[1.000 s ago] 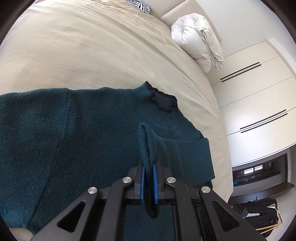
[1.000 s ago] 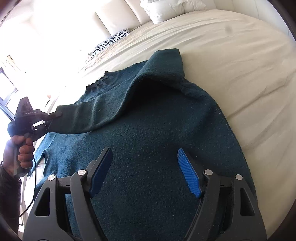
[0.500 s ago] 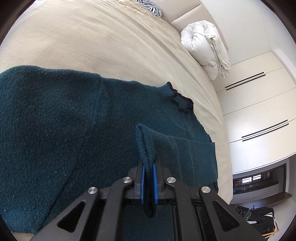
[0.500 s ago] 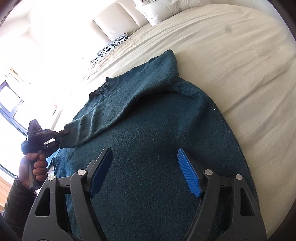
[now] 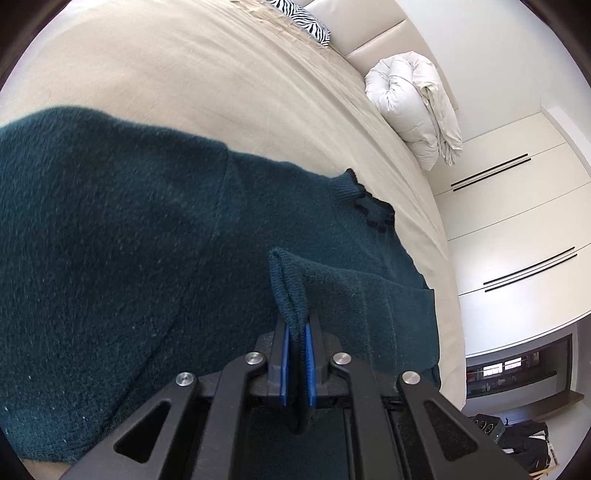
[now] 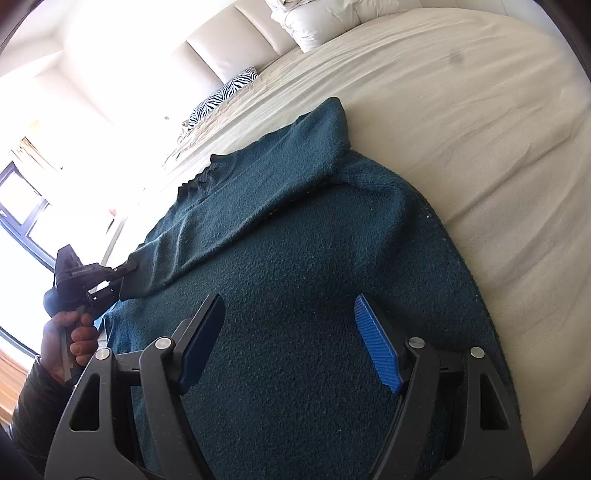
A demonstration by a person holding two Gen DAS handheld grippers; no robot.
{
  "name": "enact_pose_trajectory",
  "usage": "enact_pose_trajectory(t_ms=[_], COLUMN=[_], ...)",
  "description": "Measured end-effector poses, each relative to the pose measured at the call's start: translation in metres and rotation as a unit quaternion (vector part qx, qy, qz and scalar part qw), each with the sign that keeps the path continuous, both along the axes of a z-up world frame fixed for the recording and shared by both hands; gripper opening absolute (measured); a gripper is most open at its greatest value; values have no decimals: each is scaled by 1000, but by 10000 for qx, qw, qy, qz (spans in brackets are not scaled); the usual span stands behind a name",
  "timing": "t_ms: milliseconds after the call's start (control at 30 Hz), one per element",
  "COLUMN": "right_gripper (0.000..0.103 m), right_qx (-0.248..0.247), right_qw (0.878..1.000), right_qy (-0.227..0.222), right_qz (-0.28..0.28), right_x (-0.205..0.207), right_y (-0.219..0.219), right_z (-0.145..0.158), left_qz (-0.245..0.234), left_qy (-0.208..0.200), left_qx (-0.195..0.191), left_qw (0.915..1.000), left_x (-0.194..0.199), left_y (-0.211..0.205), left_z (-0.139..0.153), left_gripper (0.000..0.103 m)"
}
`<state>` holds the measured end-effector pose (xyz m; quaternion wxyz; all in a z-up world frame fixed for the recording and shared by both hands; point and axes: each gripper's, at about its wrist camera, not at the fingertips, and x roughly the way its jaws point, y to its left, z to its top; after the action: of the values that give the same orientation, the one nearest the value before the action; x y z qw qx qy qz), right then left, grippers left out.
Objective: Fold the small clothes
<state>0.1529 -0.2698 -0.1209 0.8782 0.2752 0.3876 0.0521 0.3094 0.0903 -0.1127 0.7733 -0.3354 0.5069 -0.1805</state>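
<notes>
A dark teal knitted sweater (image 6: 314, 280) lies spread on a beige bed (image 6: 480, 110). It also fills the left wrist view (image 5: 129, 258), its collar (image 5: 373, 210) toward the right. My left gripper (image 5: 296, 332) is shut on the cuff of a sleeve (image 5: 288, 284) and holds it over the sweater's body. In the right wrist view that gripper (image 6: 122, 275) shows at the left with the sleeve (image 6: 207, 236) laid across the chest. My right gripper (image 6: 291, 332) is open and empty, hovering over the sweater's lower body.
A rolled white duvet (image 5: 417, 107) and a zebra pillow (image 5: 299, 22) lie at the head of the bed. White wardrobe doors (image 5: 517, 221) stand beyond the bed's edge. Dark items lie on the floor (image 5: 517, 439). A bright window (image 6: 22, 206) is at the left.
My left gripper has carried the sleeve cuff further across the sweater, toward its far side. The right gripper has stayed open over the sweater's body.
</notes>
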Motion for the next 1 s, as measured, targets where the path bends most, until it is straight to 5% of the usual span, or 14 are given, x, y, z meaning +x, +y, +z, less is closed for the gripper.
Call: enact_pose_trajectory(t_ms=[233, 500, 600, 800, 1000], right_gripper=[72, 68, 49, 37, 34], right_qx=[722, 1525, 1794, 1895, 2307], right_qw=[9972, 9855, 9814, 9759, 9693], right_qy=[169, -33, 246, 921, 790], right_qz=[81, 743, 644, 572, 306], right_x=[10, 86, 121, 172, 198], right_y=[-21, -54, -67, -79, -105], right_z=[18, 54, 43, 5, -8], left_qz=[-43, -9, -113, 52, 110], left_qy=[-78, -254, -391, -415, -634], left_qx=[-110, -164, 3, -220, -316], left_qw=[9999, 9995, 9992, 9989, 9974], left_x=[1, 0, 2, 4, 7], left_y=[4, 6, 2, 10, 15], left_z=[-8, -11, -4, -14, -13], left_gripper=[10, 10, 10, 11, 11])
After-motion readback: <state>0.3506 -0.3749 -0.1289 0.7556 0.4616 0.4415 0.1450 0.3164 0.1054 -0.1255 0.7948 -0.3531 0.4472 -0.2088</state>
